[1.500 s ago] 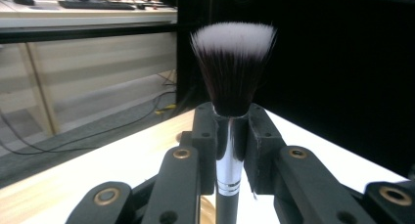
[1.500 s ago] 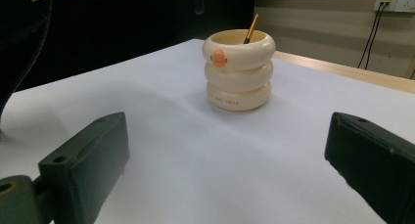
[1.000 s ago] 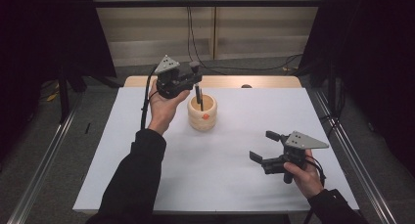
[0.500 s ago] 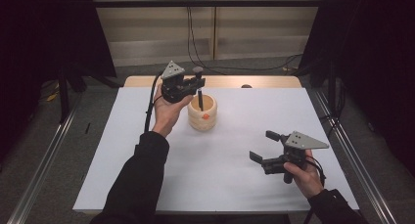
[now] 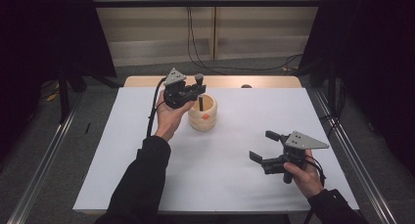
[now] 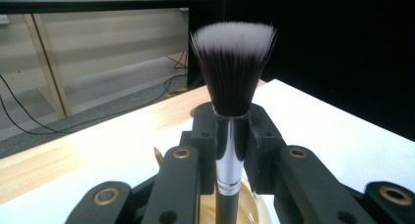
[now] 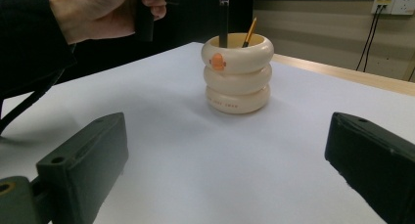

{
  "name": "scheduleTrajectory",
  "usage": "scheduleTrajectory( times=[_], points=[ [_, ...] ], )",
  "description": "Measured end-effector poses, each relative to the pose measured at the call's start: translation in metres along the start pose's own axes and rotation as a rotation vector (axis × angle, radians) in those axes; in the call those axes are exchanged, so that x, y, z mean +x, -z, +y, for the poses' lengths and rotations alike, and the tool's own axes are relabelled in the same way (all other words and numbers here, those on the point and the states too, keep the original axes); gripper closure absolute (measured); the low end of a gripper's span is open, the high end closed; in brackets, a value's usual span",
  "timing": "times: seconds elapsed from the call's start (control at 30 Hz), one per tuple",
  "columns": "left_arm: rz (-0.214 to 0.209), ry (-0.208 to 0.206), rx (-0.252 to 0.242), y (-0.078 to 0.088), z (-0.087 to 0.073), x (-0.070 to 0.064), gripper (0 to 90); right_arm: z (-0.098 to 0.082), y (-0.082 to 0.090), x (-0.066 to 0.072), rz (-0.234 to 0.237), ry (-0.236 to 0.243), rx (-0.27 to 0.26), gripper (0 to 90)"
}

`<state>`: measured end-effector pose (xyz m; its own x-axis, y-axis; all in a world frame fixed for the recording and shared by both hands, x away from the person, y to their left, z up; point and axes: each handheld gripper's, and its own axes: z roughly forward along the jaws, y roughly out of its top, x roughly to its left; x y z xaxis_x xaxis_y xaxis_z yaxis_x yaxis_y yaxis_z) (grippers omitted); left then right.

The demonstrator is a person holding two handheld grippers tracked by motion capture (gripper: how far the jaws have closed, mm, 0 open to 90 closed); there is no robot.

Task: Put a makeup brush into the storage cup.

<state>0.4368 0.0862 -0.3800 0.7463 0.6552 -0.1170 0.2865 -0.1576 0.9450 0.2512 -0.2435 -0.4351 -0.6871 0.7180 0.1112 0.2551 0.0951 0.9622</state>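
The left gripper (image 5: 188,92) clamps the brush (image 6: 230,116) upright, its handle end inside the holder (image 5: 203,112) at 12 o'clock on the surface (image 5: 147,185), apparently for vertical clearance, while the right gripper (image 5: 268,146) idles with jaws open.

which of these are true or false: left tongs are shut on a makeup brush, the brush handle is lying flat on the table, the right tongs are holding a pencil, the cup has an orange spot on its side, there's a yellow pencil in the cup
1. The left tongs are shut on a makeup brush. True.
2. The brush handle lies flat on the table. False: it stands upright, its lower end inside the cream ringed cup.
3. The right tongs hold a pencil. False: they are open and hold nothing, over the white table.
4. The cup has an orange spot on its side. True.
5. A yellow pencil stands in the cup. True.
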Motion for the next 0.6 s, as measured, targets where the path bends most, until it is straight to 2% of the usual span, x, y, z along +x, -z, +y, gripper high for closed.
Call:
scheduleTrajectory(
  times=[0.07,0.1,0.17,0.2,0.3,0.33,0.47,0.6],
  points=[
    [-0.012,0.005,-0.008,-0.002,-0.003,0.001,77.4,0.0,0.0,0.0,0.0,-0.001,0.0,2.4],
    [-0.001,0.0,0.009,-0.002,-0.004,0.001,77.4,0.0,0.0,0.0,0.0,-0.001,0.0,2.4],
    [0.001,0.006,0.009,-0.003,-0.005,0.002,77.4,0.0,0.0,0.0,0.002,0.001,0.0,2.4],
    [-0.015,0.009,0.004,-0.003,-0.006,0.003,77.4,0.0,0.0,0.0,0.001,0.0,0.001,2.4],
    [-0.011,0.006,-0.001,-0.005,-0.008,0.003,77.3,0.0,0.0,0.0,0.004,0.0,0.002,2.4],
    [0.005,0.01,0.005,-0.005,-0.009,0.002,77.3,0.0,0.0,0.0,0.003,-0.003,0.002,2.4],
    [-0.01,0.011,-0.01,-0.006,-0.01,0.005,76.7,0.0,0.0,0.0,0.002,-0.003,0.002,2.4],
    [0.008,0.023,-0.003,-0.006,-0.012,0.005,74.6,0.0,-0.001,0.0,0.001,-0.002,0.001,2.5]
  ],
)
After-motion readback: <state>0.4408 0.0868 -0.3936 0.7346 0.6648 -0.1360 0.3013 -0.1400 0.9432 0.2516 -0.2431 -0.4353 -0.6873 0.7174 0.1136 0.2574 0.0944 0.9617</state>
